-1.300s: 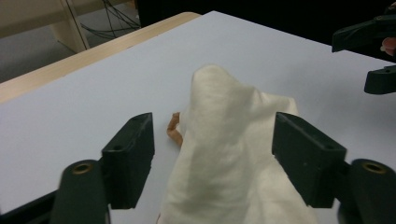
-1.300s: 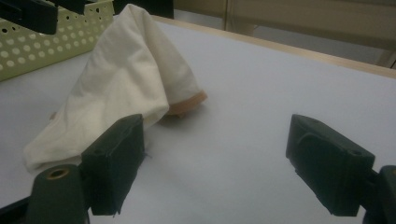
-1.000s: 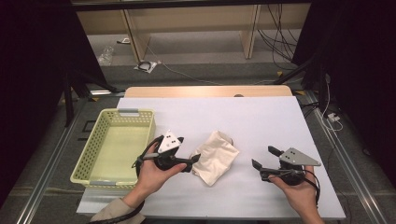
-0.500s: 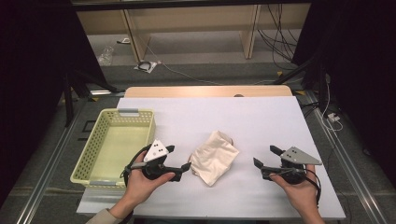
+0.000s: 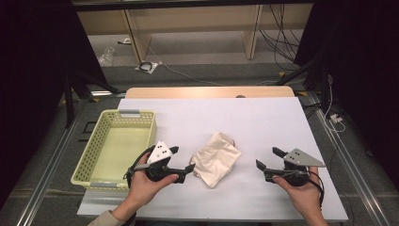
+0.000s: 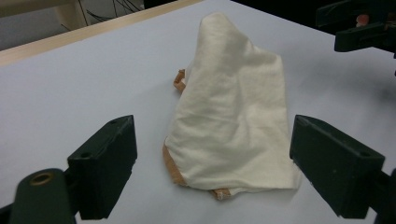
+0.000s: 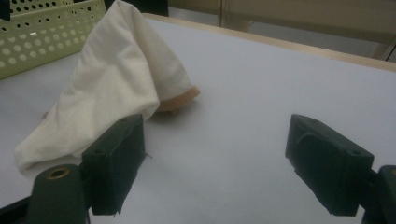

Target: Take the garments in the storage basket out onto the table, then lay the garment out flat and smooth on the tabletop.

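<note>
A cream cloth (image 5: 216,157) with an orange hem lies crumpled near the front middle of the white table (image 5: 263,113). My left gripper (image 5: 183,158) stands open just left of it, jaws pointed at the cloth, a short gap between them. In the left gripper view the cloth (image 6: 233,107) rises just beyond the open left gripper (image 6: 212,140). My right gripper (image 5: 267,157) is open, well to the right of the cloth and facing it. The right gripper view has the cloth (image 7: 112,79) ahead on its left, beyond the open right gripper (image 7: 215,140).
A pale yellow perforated basket (image 5: 83,160) sits at the table's left edge, beside my left hand; it looks empty. Its wall (image 7: 42,37) stands behind the cloth in the right gripper view. The right gripper (image 6: 359,23) appears top right in the left gripper view.
My left gripper has pulled back left and toward the person, away from the cloth edge it was at a second ago. The cloth and the right gripper have hardly moved.
</note>
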`<control>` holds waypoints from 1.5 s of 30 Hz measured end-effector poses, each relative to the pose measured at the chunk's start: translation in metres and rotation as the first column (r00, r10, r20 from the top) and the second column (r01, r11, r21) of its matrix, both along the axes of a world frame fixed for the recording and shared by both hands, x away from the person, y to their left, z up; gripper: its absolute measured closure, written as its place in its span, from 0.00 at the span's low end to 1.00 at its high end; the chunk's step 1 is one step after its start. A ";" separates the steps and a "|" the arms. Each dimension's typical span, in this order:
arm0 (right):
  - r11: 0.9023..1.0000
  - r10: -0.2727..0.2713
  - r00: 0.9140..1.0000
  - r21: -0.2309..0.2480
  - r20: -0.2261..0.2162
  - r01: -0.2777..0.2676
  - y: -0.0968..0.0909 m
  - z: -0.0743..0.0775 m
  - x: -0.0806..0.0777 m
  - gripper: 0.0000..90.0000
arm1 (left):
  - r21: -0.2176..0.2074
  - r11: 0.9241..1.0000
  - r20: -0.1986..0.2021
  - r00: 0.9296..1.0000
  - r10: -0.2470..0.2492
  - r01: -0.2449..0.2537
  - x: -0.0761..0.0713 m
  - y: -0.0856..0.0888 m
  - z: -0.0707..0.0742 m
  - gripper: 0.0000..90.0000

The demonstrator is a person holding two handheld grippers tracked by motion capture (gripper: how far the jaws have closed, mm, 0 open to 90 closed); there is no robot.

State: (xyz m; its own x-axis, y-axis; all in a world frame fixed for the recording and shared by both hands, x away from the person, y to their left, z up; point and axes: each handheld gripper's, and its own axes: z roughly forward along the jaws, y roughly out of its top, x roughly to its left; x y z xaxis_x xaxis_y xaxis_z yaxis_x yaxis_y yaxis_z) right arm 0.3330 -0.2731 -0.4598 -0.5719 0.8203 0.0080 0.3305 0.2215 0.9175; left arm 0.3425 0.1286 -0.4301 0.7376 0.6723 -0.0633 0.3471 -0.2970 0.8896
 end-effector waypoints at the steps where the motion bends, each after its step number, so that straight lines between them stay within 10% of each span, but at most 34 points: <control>1: 1.000 0.002 1.000 -0.002 -0.001 -0.002 0.000 0.000 0.000 0.23 | 0.000 1.000 0.000 1.000 0.000 0.000 0.000 0.000 0.000 0.17; 31: 1.000 0.009 1.000 0.000 -0.002 -0.009 0.002 0.000 0.000 0.24 | -0.017 1.000 0.013 1.000 0.008 -0.008 0.003 -0.001 0.002 0.17; 45: 0.982 0.170 0.983 -0.071 -0.071 -0.175 0.050 -0.003 0.002 0.49 | -0.003 0.998 0.052 0.997 0.056 -0.056 0.001 -0.008 0.003 0.59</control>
